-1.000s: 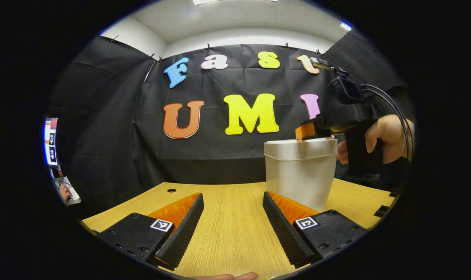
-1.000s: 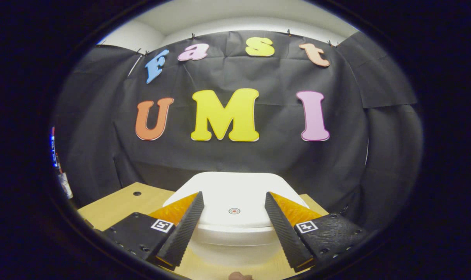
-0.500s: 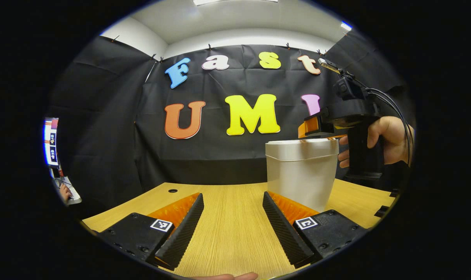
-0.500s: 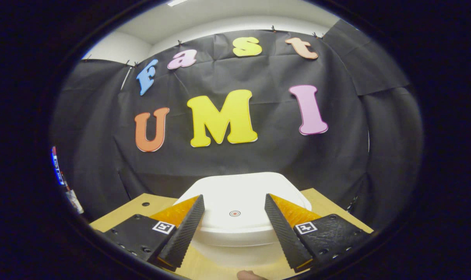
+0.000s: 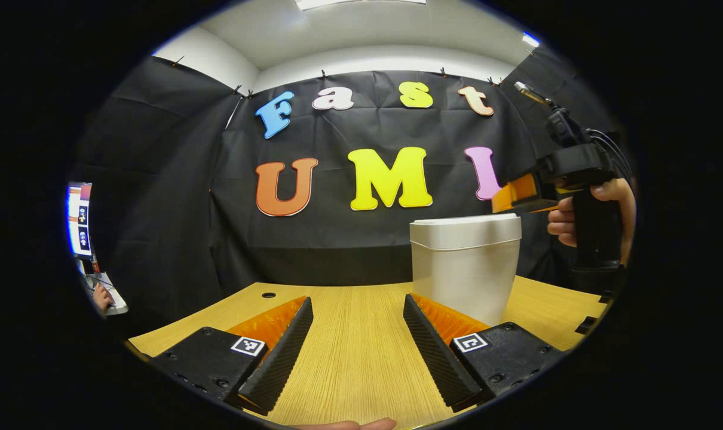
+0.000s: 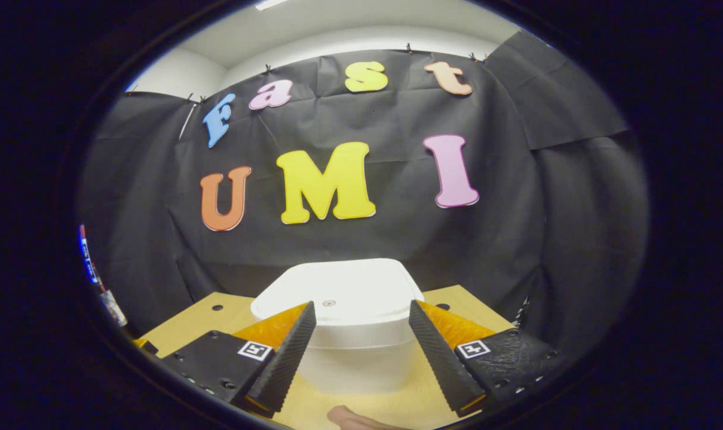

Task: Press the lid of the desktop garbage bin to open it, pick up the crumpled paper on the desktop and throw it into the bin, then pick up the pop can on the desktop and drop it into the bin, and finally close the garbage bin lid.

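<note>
One wooden worktop (image 5: 349, 334) carries everything in play, and on it the white garbage bin (image 5: 464, 269) is stood upright toward the right side of the left gripper view, well back from the front edge, presumably so that either hand can reach it. Its lid (image 6: 337, 289) is seen lying flat and closed on the rim; with no crumpled paper or pop can found on the visible wood, the task is judged to be at or near its end, though the bin's contents are hidden. The right claw (image 6: 361, 352) is held above and just short of the lid, fingers spread wide, nothing gripped; in the left gripper view it is seen at the bin's upper right, apart from the lid. The left claw (image 5: 355, 343) is held low over bare wood, equally wide open and empty, the bin just beyond its right finger. A small red ring mark (image 6: 329, 303) is printed on the lid, probably marking the press point. Square coded tags (image 5: 247, 345) are fixed on the finger mounts; no brand can be read.
</note>
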### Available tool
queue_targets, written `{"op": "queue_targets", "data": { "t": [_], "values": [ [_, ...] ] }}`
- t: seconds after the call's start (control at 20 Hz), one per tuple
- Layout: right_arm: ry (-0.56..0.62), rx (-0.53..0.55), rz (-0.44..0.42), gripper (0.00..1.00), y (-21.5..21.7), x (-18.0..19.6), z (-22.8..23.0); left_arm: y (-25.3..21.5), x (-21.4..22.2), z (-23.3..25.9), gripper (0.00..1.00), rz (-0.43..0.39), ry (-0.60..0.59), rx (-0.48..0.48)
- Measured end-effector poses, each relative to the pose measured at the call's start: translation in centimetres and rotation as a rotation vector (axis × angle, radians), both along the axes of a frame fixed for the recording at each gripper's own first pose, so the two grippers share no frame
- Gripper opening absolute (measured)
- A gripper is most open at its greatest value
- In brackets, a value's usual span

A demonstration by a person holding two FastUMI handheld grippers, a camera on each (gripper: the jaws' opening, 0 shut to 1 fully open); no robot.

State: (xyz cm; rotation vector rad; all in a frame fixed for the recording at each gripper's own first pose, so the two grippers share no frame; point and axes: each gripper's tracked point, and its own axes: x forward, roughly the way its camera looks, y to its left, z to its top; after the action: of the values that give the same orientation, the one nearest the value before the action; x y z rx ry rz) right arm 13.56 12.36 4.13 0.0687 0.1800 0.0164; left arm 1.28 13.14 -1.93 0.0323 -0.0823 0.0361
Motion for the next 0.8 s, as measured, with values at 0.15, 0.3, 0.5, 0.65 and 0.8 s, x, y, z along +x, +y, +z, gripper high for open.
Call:
{"op": "queue_targets", "data": {
  "t": [0.15,0.3,0.5,0.65,0.8],
  "values": [
    [-0.077,-0.032,0.002,0.96,-1.0,-3.8,0.4,-0.7,0.0,-0.1,0.98,-0.015,0.004,-0.015],
    [-0.088,-0.026,0.039,0.96,-1.3,-7.3,-1.0,-1.0,-0.4,0.1,0.98,-0.016,0.002,0.002],
    [-0.101,-0.109,0.068,0.96,-2.4,-10.4,-2.8,-1.5,-0.6,0.3,0.98,-0.014,-0.006,0.017],
    [-0.137,-0.177,0.038,0.95,-3.4,-11.9,-2.9,-2.0,-0.9,0.9,0.98,-0.017,-0.024,0.022],
    [-0.16,-0.152,0.057,0.95,-3.0,-13.0,-2.9,-1.9,-1.0,1.1,0.98,-0.004,-0.031,0.021]
  ]
}}
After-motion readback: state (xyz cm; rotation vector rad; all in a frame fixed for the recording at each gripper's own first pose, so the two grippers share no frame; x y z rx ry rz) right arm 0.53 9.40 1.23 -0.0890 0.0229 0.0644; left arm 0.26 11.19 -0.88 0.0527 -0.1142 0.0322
